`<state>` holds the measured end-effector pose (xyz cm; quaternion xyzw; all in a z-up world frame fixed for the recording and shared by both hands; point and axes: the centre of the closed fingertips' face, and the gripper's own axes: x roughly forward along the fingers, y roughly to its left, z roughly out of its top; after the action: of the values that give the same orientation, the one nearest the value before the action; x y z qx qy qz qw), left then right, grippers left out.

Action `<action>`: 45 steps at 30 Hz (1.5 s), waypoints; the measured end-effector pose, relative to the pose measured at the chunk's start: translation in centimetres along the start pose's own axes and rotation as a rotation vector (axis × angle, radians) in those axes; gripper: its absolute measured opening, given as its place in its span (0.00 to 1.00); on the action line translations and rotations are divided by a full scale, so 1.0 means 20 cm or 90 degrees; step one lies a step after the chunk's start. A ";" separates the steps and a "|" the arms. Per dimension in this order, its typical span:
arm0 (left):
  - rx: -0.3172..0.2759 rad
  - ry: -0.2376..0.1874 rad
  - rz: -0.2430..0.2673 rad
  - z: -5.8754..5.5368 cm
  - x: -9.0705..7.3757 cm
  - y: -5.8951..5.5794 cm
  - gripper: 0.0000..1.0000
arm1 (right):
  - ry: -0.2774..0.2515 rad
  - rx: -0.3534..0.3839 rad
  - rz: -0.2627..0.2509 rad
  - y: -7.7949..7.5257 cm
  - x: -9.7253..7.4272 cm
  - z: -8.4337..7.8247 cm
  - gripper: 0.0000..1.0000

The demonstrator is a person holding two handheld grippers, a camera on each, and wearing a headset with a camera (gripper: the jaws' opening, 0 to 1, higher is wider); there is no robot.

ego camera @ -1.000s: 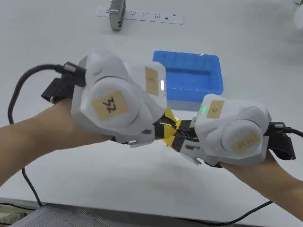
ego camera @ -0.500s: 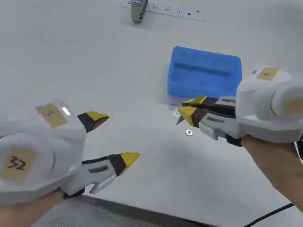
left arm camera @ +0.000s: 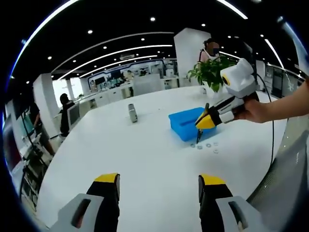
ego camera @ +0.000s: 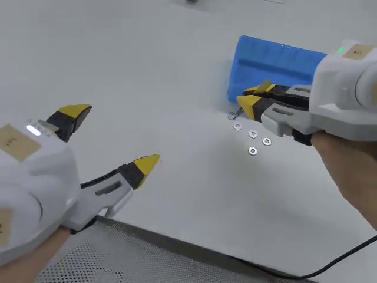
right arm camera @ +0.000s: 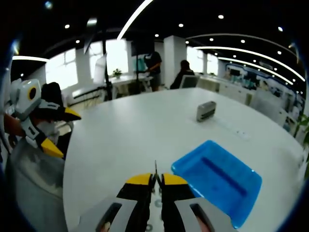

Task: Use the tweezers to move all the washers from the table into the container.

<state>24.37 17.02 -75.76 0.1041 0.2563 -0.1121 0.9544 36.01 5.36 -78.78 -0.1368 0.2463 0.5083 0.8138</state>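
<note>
My right gripper (ego camera: 252, 95) is shut on thin metal tweezers (ego camera: 236, 112), whose tip points down at the table beside the blue container (ego camera: 277, 62). Several small washers (ego camera: 253, 134) lie on the white table just in front of that container, below the tweezers' tip. My left gripper (ego camera: 110, 137) hangs open with nothing between its jaws, near the table's front edge at the far left. In the left gripper view my own jaws (left arm camera: 159, 181) stand wide apart, and the right gripper (left arm camera: 212, 118) holds the tweezers (left arm camera: 198, 137) over the washers (left arm camera: 205, 146). The right gripper view has shut jaws (right arm camera: 155, 181) around the tweezers (right arm camera: 155, 167), next to the container (right arm camera: 217, 179).
A grey adapter on a power strip (right arm camera: 206, 110) sits far back on the white table (ego camera: 147, 76). A perforated metal surface (ego camera: 118, 259) runs below the table's front edge. A black cable (ego camera: 330, 265) trails at the lower right. People stand in the background hall.
The two grippers were close together at the middle; they have come apart. The left one moved left and is open, the right one moved right with the tweezers. The head view has shifted too.
</note>
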 end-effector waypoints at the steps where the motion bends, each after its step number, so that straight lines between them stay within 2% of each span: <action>1: 0.005 -0.004 0.001 0.01 0.00 0.00 0.69 | 0.003 0.003 0.003 0.00 0.01 -0.01 0.03; 5: 0.014 -0.011 -0.008 0.02 0.00 -0.01 0.69 | 0.013 -0.014 -0.008 -0.01 0.03 -0.04 0.03; 9: 0.026 -0.008 -0.008 0.01 0.00 -0.02 0.68 | 0.010 -0.003 -0.011 -0.03 0.04 -0.04 0.03; 16: 0.022 0.003 0.001 0.00 0.01 0.00 0.65 | 0.021 0.005 -0.003 -0.03 0.06 -0.06 0.03; 20: 0.023 0.008 0.004 -0.01 0.01 0.01 0.65 | 0.022 -0.014 -0.009 -0.03 0.07 -0.06 0.03; 30: 0.027 0.017 -0.005 -0.03 0.02 -0.01 0.71 | 0.020 -0.015 -0.027 -0.03 0.07 -0.06 0.02; 33: 0.023 0.011 -0.014 -0.02 0.02 -0.02 0.74 | 0.029 -0.015 -0.029 -0.03 0.07 -0.05 0.01; 41: 0.011 -0.015 -0.051 0.02 0.01 -0.08 0.82 | -0.005 -0.022 -0.031 -0.01 -0.03 0.09 0.01; 45: 0.016 -0.030 -0.067 0.04 0.01 -0.11 0.86 | -0.027 -0.018 -0.041 -0.03 -0.09 0.17 0.01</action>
<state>24.33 14.77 -75.55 0.0993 0.2371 -0.1679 0.9517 36.75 5.36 -75.08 -0.1452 0.2176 0.4883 0.8326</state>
